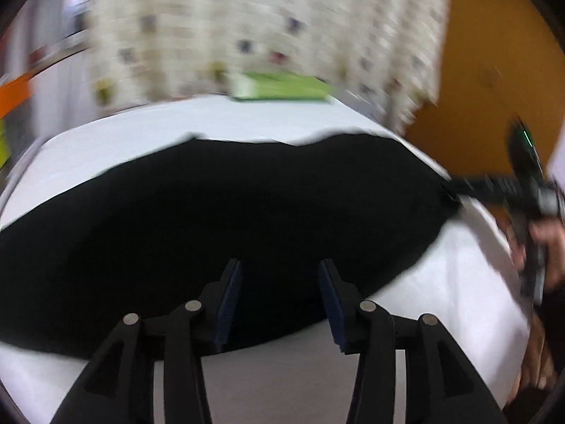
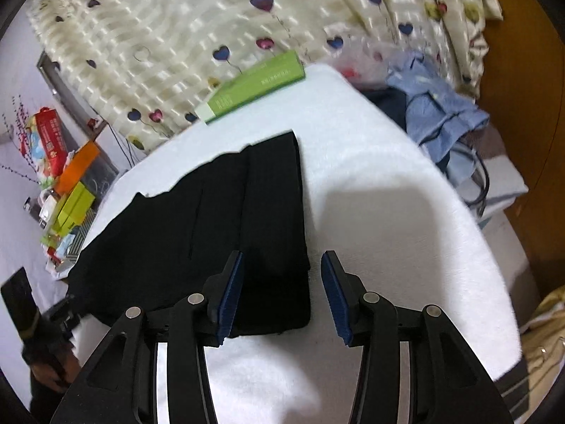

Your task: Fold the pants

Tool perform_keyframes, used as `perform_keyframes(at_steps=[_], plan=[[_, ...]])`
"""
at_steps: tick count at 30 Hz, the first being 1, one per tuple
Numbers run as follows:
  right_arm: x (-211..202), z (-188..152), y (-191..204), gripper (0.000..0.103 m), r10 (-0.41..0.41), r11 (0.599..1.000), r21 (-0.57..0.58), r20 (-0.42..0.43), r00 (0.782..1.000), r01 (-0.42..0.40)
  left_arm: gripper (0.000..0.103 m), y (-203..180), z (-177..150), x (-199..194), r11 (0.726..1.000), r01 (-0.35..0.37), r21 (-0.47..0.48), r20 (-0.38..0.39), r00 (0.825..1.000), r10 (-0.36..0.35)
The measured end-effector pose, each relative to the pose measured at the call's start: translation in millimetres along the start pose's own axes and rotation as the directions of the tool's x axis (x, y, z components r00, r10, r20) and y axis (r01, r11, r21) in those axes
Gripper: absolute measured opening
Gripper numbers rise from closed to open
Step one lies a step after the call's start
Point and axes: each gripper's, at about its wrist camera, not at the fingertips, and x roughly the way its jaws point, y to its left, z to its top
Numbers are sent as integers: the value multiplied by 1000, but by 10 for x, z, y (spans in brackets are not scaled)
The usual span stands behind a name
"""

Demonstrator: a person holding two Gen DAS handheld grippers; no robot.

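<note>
Black pants [image 2: 212, 233] lie flat, folded, on the white surface [image 2: 388, 212]. Left gripper [image 1: 279, 296] and right gripper [image 2: 281, 293] hover above, jaws spread, pinching nothing.

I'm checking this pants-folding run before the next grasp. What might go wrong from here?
1. The black pants show several stacked layers at their near right corner; the open right tool straddles that edge and may pinch only some layers, so the fold could slip apart.
2. The pants lie close to the white table's left edge; dragging them could pull fabric off.
3. The left wrist view is motion-blurred, so the open left tool may land off target.
</note>
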Motion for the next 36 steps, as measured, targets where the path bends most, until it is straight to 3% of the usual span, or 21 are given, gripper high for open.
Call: perform_keyframes(at_steps=[3,5,6,7,12,14,15,16,18,24,29,31,33,36], plan=[[36,15,23,46,34,999,-7,-11,999,-34,48,-211,86,131,996,37,84,-47,998,-33],[-15,18,66,35,15,999,-37,16,1000,-14,48,-270,149,162,992,24,126,-44,999,-19],[-43,24,87,21,3,999,-53,32,999,-2,48,-290,155,172,990,14,137,-45,999,-8],[-77,36,88,17,1,998,-60,45,999,2,48,-292,176,193,990,5,138,-47,999,2],[-173,111,87,10,35,998,-57,70,997,-31,47,-415,167,244,982,35,185,-57,998,-24],[-192,131,109,9,45,997,-64,75,996,-40,38,-493,164,275,974,40,222,-64,998,-26],[-205,139,125,8,50,997,-70,79,996,-45,19,-523,163,266,971,41,236,-63,998,-27],[-218,147,136,8,56,996,-69,82,995,-51,8,-544,161,253,969,56,241,-68,997,-40],[-279,159,141,8,77,996,-55,90,993,-73,5,-576,156,207,967,45,250,-64,998,-29],[-486,-22,145,7,106,994,-42,94,990,-102,5,-499,122,-21,978,81,195,-42,996,-74],[-169,-182,-99,10,42,999,17,-12,999,-42,5,-419,75,149,980,141,138,-104,986,-127],[-194,-149,-120,11,31,999,25,-4,1000,-31,7,-338,118,122,983,170,66,-102,981,-163],[-274,-86,-46,11,-33,999,-17,18,999,33,8,-299,111,49,981,190,36,-94,978,-186],[-417,-9,86,18,-50,995,-80,86,995,57,8,-200,88,-193,979,204,-2,-10,979,-204]])
